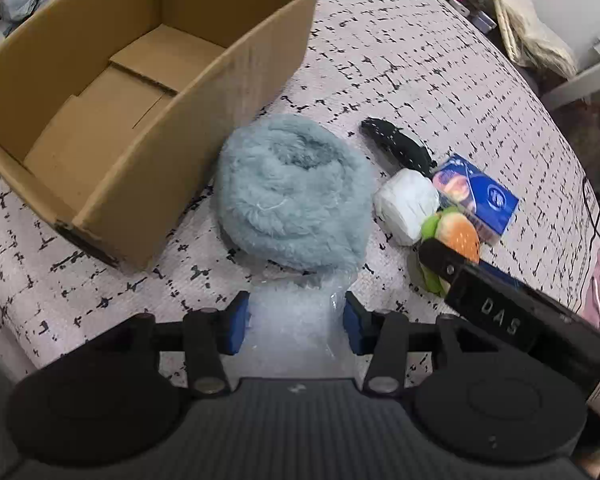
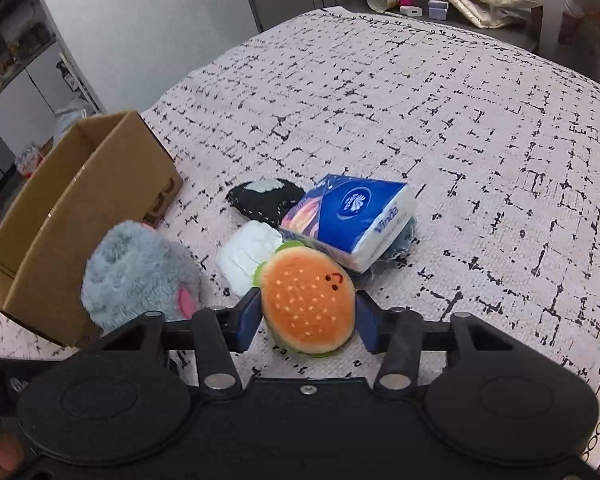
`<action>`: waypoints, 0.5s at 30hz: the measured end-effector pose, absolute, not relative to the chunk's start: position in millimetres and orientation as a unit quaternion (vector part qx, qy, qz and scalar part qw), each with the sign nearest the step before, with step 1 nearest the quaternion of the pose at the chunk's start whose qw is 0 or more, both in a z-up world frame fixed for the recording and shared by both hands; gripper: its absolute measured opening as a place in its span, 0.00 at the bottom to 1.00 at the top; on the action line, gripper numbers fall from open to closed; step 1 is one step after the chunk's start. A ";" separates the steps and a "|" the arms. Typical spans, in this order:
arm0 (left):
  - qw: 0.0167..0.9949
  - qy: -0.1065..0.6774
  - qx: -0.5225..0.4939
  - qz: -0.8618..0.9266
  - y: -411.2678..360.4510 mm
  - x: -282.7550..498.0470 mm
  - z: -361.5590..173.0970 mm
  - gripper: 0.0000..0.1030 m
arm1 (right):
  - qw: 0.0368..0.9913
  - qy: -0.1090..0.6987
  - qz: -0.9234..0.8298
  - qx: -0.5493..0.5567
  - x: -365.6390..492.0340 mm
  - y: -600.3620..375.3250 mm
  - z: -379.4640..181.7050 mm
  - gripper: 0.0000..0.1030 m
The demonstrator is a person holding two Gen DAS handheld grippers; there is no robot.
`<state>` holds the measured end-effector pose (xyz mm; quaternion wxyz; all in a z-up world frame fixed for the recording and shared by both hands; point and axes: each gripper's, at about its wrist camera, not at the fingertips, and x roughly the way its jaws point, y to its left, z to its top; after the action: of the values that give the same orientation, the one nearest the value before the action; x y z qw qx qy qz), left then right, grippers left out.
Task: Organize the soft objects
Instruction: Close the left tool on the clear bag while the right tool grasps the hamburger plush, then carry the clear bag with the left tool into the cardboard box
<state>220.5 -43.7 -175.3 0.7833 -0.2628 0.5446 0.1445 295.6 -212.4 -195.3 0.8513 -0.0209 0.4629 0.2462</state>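
My left gripper (image 1: 296,326) has its jaws around a crumpled piece of clear bubble wrap (image 1: 294,320) lying on the patterned cloth, just in front of a fluffy light-blue plush (image 1: 292,196). My right gripper (image 2: 306,318) has its blue pads against both sides of a hamburger plush (image 2: 306,300). In the left wrist view the right gripper (image 1: 452,260) reaches in from the right at the hamburger plush (image 1: 458,234). An open, empty cardboard box (image 1: 112,92) stands at the left. The blue plush also shows in the right wrist view (image 2: 140,276).
Next to the hamburger lie a white rolled cloth (image 2: 250,256), a blue Vinda tissue pack (image 2: 352,216) and a black soft item (image 2: 266,198). Clutter lies beyond the far edge of the cloth-covered surface (image 2: 440,120).
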 end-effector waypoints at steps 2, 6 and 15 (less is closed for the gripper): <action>0.782 0.542 -0.269 0.148 -42.0 220.1 -173.7 0.45 | 0.855 0.456 0.246 -0.033 292.3 -212.2 -191.0 0.42; 0.783 0.537 -0.273 0.153 -42.1 218.3 -167.9 0.45 | 0.851 0.461 0.249 -0.021 289.1 -220.5 -182.9 0.42; 0.809 0.507 -0.262 0.142 -46.6 205.2 -133.8 0.45 | 0.847 0.456 0.274 -0.003 272.6 -225.0 -159.7 0.42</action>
<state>205.2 -46.6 -133.8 0.8091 -0.2616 0.5066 0.1424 272.6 -225.0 -159.7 0.8466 -0.0028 0.4564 0.2738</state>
